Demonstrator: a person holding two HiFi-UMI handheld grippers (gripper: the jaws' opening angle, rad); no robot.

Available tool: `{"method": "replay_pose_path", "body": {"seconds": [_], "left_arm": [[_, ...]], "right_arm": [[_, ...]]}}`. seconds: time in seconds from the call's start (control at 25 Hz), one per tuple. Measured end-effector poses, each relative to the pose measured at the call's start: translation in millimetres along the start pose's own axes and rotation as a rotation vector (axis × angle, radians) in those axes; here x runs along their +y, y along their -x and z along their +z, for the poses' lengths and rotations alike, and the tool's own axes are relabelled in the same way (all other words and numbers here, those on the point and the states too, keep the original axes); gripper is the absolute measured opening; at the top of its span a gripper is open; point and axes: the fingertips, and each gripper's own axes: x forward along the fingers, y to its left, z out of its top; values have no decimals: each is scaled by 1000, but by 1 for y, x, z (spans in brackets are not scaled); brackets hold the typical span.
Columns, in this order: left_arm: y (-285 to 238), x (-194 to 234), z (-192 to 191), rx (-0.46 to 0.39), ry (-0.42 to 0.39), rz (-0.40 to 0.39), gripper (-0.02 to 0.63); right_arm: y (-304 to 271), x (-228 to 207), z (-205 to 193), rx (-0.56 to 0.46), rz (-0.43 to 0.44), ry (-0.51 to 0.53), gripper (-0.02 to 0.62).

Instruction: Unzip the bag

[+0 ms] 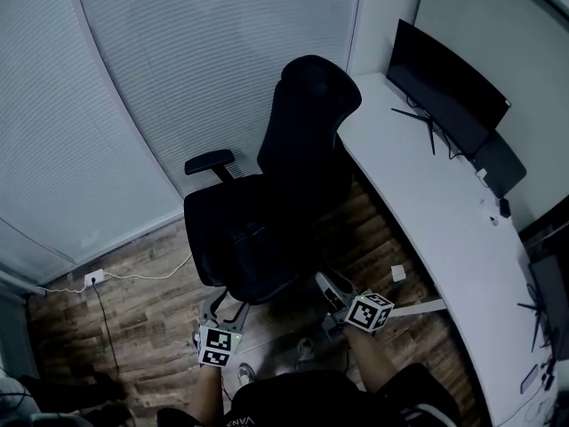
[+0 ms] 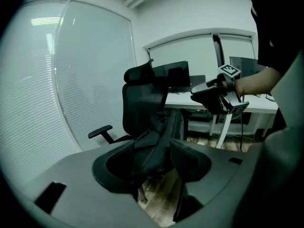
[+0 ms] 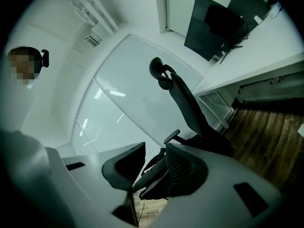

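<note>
1. Finding the bag (image 1: 252, 238) on the seat of the chair (image 1: 307, 123), dark on dark, leaning back toward the backrest, just beyond both grippers.
2. Holding the left gripper (image 1: 224, 310) at the near left corner of the seat, fingers standing apart and gripping nothing. Seeing the bag through the gap in the left gripper view, with neither pad touching it.
3. Holding the right gripper (image 1: 331, 296) at the near right corner of the seat, fingers likewise parted and closing on nothing. Seeing only dark shapes beyond that gap, too dim to say whether bag or chair frame.
4. Judging the relation for the coming move: lying ahead of both sets of fingers, toward the far side and between the two. Judging its long axis as running from the near edge of the seat up and away toward the backrest. Judging neither hand as plainly nearer, though the left gripper seems better lined up, looking straight along the bag.
5. Making out no zip or pull in any view, so probably needing to find the pull before closing on anything.
6. Counting one bag, one chair, two grippers, one desk (image 1: 444, 221) curving along the right, at least two screens (image 1: 444, 83) on it, and one white cable (image 1: 142, 276) on the floor at the left.
</note>
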Motion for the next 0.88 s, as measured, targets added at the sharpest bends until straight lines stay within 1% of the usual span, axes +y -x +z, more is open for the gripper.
{"method": "replay_pose_path", "body": {"seconds": [0.08,0.16,0.28,0.4,0.52,0.72,0.88], "left_arm": [[10,1,6,-32,8,2,242],[21,1,14,-66,-4,2,237],[40,4,28,-118,-31,7,172],[59,9,40,-170,-40,10,122],[75,14,49,-221,-34,7,87],[101,13,55,-278,-16,-29,44],[119,12,53,-291,-1,-71,26]], "right_arm": [[4,11,0,-12,-12,48,112],[8,21,0,-26,-36,108,112],[13,37,-1,-56,-69,174,112],[14,52,-5,-82,-91,205,109],[17,66,-9,-112,-117,238,83],[23,94,-22,-133,-147,311,62],[28,118,-36,-141,-170,355,55]]}}
